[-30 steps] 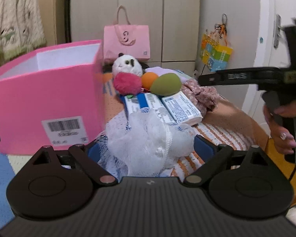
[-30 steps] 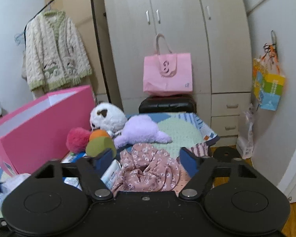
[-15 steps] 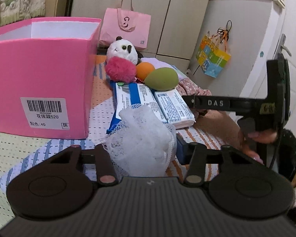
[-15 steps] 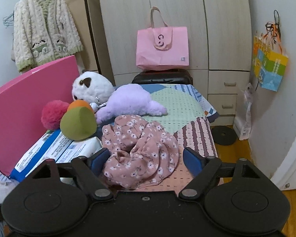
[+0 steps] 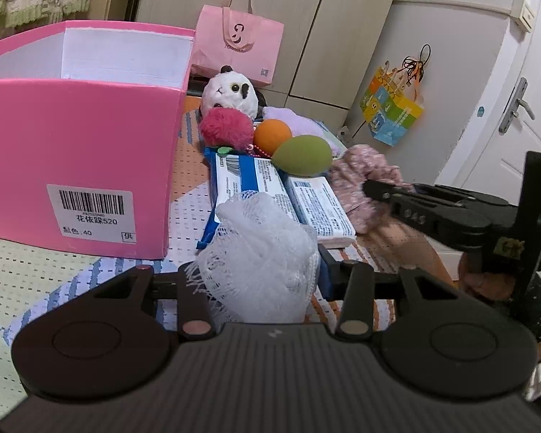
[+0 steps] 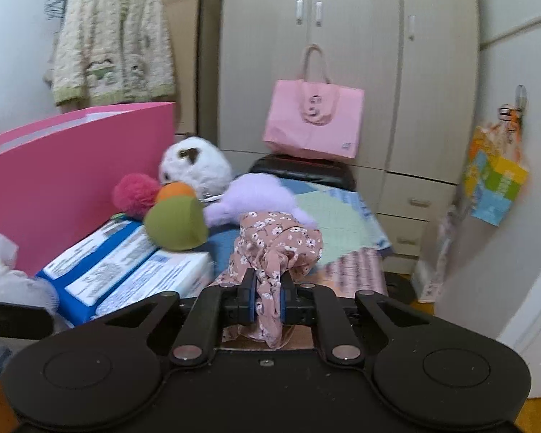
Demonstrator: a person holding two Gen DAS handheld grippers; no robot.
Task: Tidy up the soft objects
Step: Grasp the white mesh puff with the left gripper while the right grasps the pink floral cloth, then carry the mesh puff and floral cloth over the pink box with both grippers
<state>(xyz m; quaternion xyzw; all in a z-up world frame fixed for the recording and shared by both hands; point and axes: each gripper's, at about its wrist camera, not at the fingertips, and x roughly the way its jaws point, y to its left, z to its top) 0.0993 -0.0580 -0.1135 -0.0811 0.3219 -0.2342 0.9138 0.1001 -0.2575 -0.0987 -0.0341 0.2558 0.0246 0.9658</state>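
White mesh pouf [image 5: 259, 252], light and springy, pinched mid-bulk in left gripper [image 5: 259, 281] beside pink box [image 5: 79, 137]; floral cloth [image 6: 274, 249], limp and drapey, bunched fold clamped in right gripper [image 6: 267, 299], farther from box.

We had the left gripper [image 5: 259, 274] pointing slightly downward, its jaws just closed and pressing on a white mesh puff [image 5: 259, 252]. The right gripper [image 6: 267, 297] also tilted down, its jaws clamped tight on floral cloth [image 6: 274, 249].
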